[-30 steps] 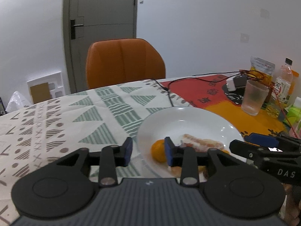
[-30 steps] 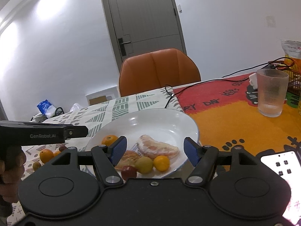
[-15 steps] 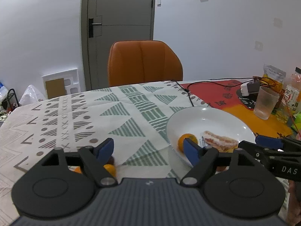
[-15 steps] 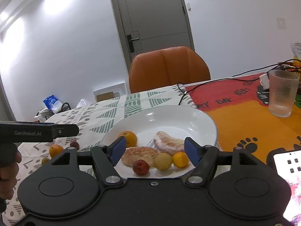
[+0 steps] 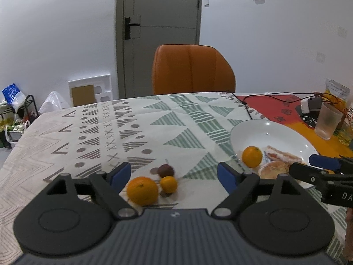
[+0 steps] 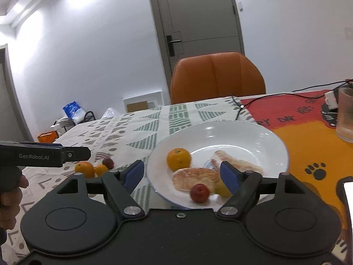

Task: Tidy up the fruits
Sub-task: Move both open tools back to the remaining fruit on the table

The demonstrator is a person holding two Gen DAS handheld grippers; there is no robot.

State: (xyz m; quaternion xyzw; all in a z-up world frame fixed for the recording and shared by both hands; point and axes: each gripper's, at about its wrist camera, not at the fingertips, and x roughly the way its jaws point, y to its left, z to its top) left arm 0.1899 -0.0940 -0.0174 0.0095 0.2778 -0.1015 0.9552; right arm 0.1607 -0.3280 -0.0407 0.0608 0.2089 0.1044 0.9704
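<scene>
The left gripper [image 5: 174,175] hangs low in its frame over the patterned-cloth surface [image 5: 123,132], jaws opening and gripping nothing; a large round orange [image 5: 142,190], a small orange citrus [image 5: 168,184] and a dark red round fruit [image 5: 166,170] lie between them. The right gripper [image 6: 183,175], jaws also opening and empty, faces the white round plate [image 6: 242,132] at frame centre, which holds an orange, peeled citrus segments and a small red fruit [image 6: 199,193].

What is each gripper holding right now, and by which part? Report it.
Nothing is held. The left gripper is opening above loose fruit on the tablecloth; the right gripper is opening before the plate, pads touching nothing.
</scene>
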